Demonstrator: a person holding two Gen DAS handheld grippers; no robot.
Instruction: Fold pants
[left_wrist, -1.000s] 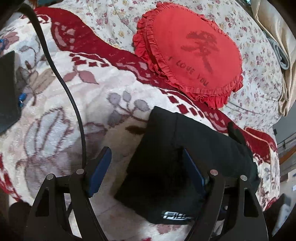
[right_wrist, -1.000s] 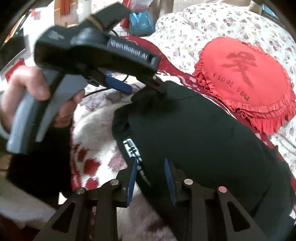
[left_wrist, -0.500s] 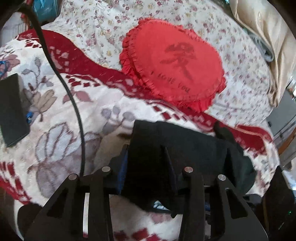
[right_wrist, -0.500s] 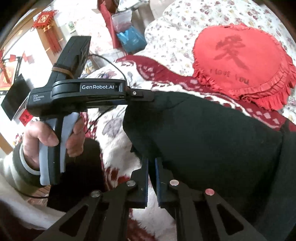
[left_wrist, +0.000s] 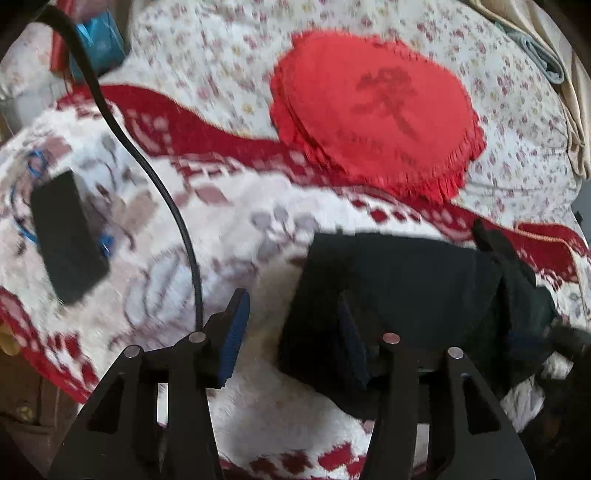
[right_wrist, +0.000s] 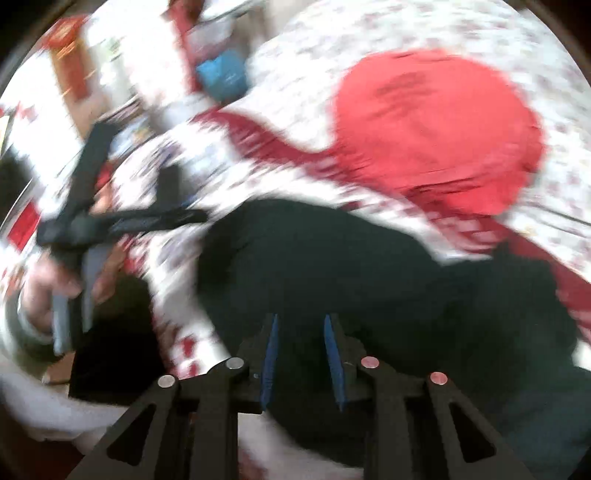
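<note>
On the left, the left gripper (left_wrist: 291, 332) is seen with jaws opening, one pad off the cloth, nothing pinched. The pants (left_wrist: 399, 295) are laid as a compact black bundle on the blanket (left_wrist: 229, 206), seemingly folded already. Rightward, the right gripper (right_wrist: 300, 349) is opening above black cloth; a grip cannot be told.

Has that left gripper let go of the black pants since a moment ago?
Yes. The left gripper was pinching the black pants half a second ago; now its jaws are opening, one pad over the blanket.
</note>
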